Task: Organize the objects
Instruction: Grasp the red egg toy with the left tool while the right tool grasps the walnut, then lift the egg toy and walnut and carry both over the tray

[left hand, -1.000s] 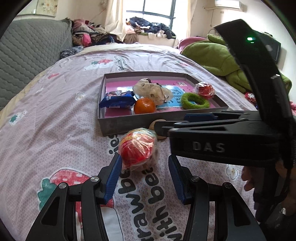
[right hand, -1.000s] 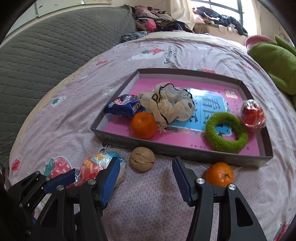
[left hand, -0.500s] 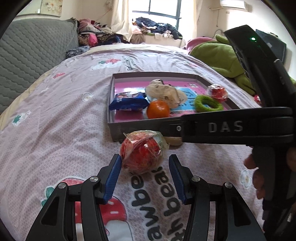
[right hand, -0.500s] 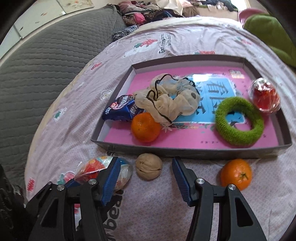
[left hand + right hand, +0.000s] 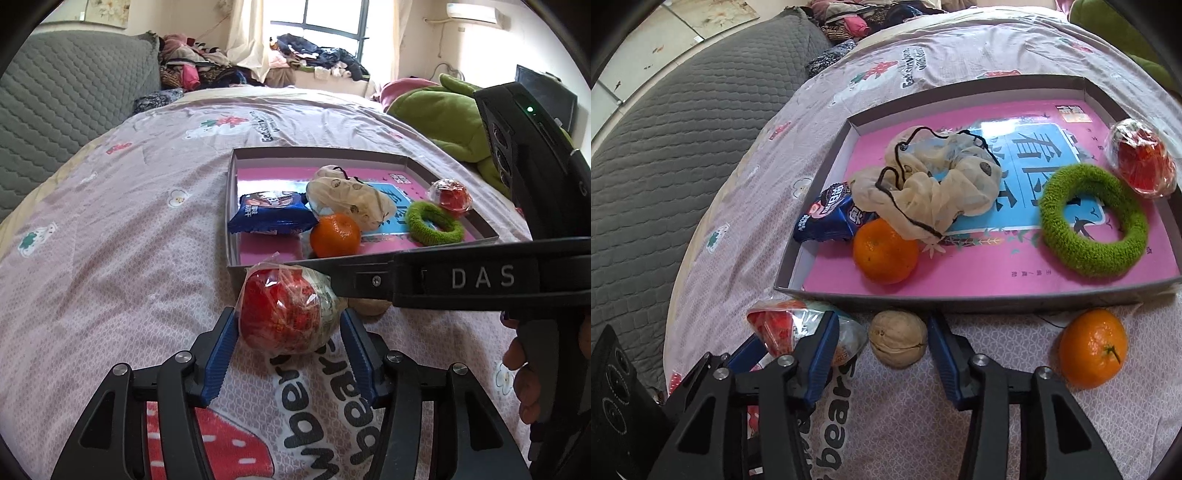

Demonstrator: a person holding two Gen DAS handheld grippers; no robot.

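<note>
A red snack ball in clear wrap lies on the bedsheet just before the grey tray. My left gripper straddles it; its jaws are opening and the blue pads stand at its sides without pressing. A walnut lies beside it, before the tray's front wall. My right gripper has the walnut between its closing jaws, with a gap at the left pad. In the left wrist view a finger of the right gripper hides most of the walnut. The wrapped ball shows at the right wrist view's lower left.
The tray holds a blue snack packet, an orange, a beige mesh bag, a green ring and another red wrapped ball. A loose orange lies right of the walnut. A hand grips the right gripper.
The left gripper came forward until the wrapped ball sat between its pads. The right gripper rolled, came closer to the tray, and its jaws narrowed around the walnut.
</note>
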